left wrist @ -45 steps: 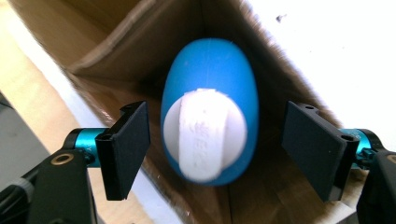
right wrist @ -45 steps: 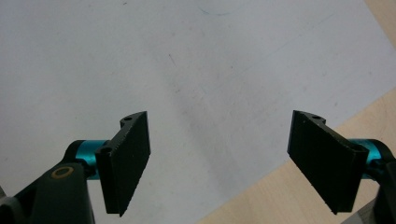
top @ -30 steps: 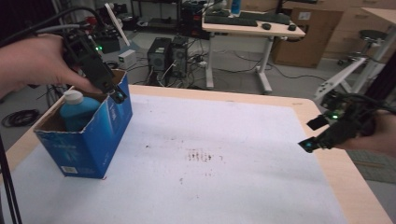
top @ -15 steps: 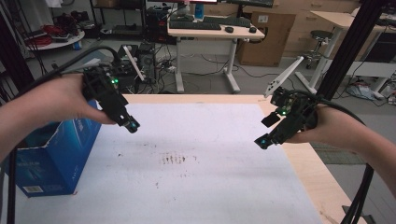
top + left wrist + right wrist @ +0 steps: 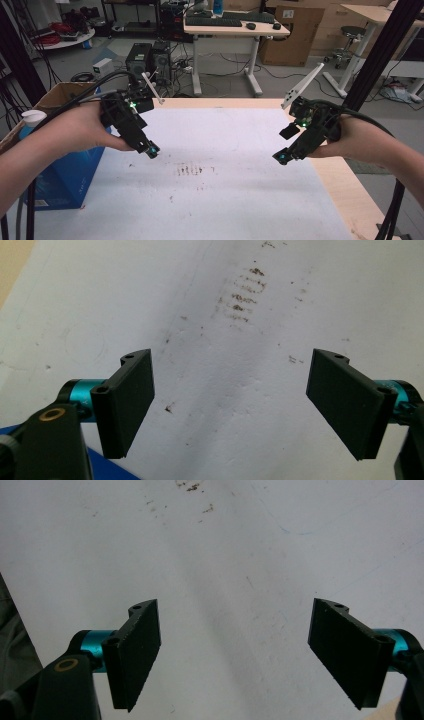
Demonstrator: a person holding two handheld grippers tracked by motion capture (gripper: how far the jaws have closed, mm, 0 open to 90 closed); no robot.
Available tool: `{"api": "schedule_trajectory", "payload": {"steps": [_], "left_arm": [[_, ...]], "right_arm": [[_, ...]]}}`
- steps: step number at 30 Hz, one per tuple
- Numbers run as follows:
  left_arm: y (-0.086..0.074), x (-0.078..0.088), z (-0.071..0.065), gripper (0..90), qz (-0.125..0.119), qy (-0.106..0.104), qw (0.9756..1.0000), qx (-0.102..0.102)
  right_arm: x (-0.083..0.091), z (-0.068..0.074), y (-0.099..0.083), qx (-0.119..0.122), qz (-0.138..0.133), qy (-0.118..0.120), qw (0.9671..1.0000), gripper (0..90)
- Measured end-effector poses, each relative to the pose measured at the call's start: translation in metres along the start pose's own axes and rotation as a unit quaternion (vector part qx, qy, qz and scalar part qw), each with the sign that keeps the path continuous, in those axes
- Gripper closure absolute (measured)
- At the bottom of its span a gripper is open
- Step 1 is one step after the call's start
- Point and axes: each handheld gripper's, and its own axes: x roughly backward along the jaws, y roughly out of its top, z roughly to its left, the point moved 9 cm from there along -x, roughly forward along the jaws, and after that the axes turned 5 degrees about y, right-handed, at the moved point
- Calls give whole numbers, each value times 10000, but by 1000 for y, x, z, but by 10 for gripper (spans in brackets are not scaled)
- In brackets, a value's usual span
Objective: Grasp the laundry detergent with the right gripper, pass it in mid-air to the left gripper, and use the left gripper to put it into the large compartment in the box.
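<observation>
My left gripper (image 5: 150,150) hangs low over the left part of the white sheet (image 5: 225,200), pointing down and to the right. Its jaws stand open with nothing between them, as the left gripper view confirms (image 5: 232,405). My right gripper (image 5: 281,157) hovers over the sheet's right side, tilted down and to the left. It is open too, with bare sheet between its jaws (image 5: 235,650). A patch of brown stains (image 5: 195,170) marks the sheet between the two grippers and also lies ahead of the left jaws (image 5: 245,295).
A blue cardboard box (image 5: 67,172) with open flaps stands at the table's left edge, close behind my left hand; a bottle with a white cap (image 5: 34,117) sticks out of it. Bare wooden table edge (image 5: 345,185) runs along the right. Desks and cables lie beyond.
My left gripper has left the top of the blue box and come down and right over the sheet. The right gripper has shifted slightly inward. Both have stayed open.
</observation>
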Motion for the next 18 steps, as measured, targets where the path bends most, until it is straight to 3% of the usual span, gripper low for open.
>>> {"api": "schedule_trajectory", "payload": {"steps": [18], "left_arm": [[-6, -6, -2, 196, 82, -61, 9999, 37]], "right_arm": [[-3, 0, 0, 30, 25, 14, 10000, 204]]}}
